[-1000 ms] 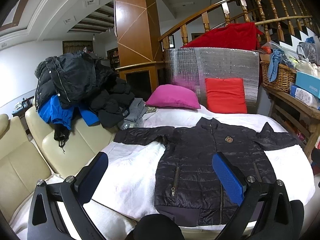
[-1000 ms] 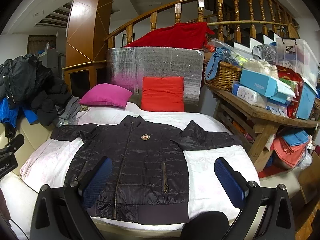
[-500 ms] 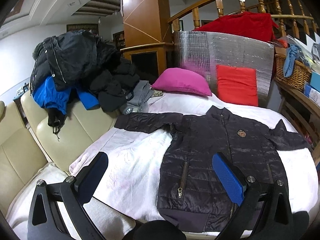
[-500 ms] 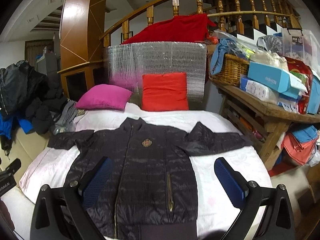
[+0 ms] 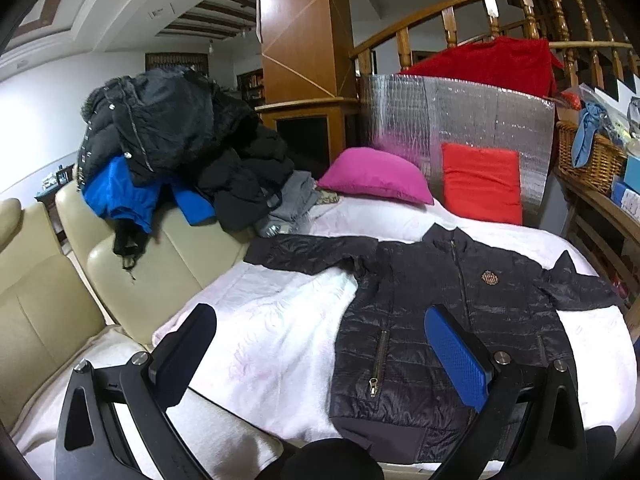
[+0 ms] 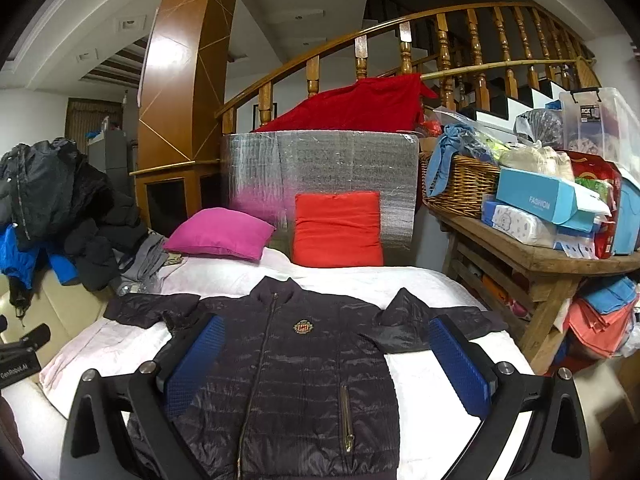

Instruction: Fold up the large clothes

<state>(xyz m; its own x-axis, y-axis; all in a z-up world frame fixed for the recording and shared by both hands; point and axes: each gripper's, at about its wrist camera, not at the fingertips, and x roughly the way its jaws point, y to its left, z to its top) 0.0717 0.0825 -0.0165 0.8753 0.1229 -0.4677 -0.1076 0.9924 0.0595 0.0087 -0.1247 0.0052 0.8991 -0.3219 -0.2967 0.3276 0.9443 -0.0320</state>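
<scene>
Found quilted black jacket (image 6: 288, 364) laid flat, front up, zipped, on white bed cover (image 5: 272, 320), both sleeves spread sideways. Left claw (image 5: 320, 356) spread wide, empty, above cover beside jacket's hem corner. Right claw (image 6: 326, 364) spread, empty, over jacket's chest. Judged light, soft, slippery shell; best pinched at sleeve cuffs or hem corners.

Bare white blanket (image 5: 272, 328) lower centre, open for passing; heaped coats (image 5: 168, 152) upper left, pillows (image 5: 376, 176) behind, cluttered wooden table (image 6: 532, 256) blocking the right
</scene>
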